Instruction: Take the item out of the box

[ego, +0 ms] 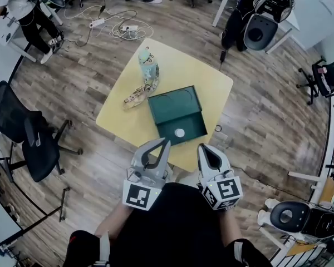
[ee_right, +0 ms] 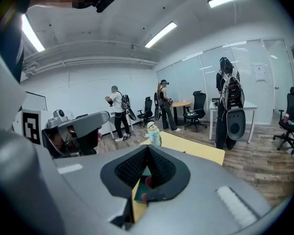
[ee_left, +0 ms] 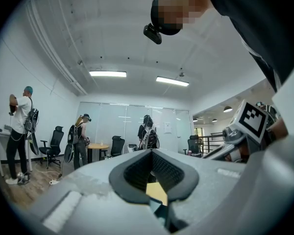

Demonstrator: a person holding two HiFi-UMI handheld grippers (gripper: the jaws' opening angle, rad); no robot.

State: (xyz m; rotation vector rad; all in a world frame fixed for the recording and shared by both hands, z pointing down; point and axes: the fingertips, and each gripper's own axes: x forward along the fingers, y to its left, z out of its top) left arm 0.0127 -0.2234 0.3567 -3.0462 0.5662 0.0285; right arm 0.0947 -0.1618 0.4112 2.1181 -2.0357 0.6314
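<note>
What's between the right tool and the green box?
Only bare yellow table, per the head view, separates right tool from green box.

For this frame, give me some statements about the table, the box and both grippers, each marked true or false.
1. A green box lies on the yellow table. True.
2. The pale bottle stands inside the box. False: it stands on the table, beyond the box's far left corner.
3. The left gripper and the right gripper are both shut and hold nothing. True.
4. The left gripper grips the bottle. False: the bottle stands apart, across the table from it.
5. A black office chair stands on the floor to the left of the table in the head view. True.
</note>
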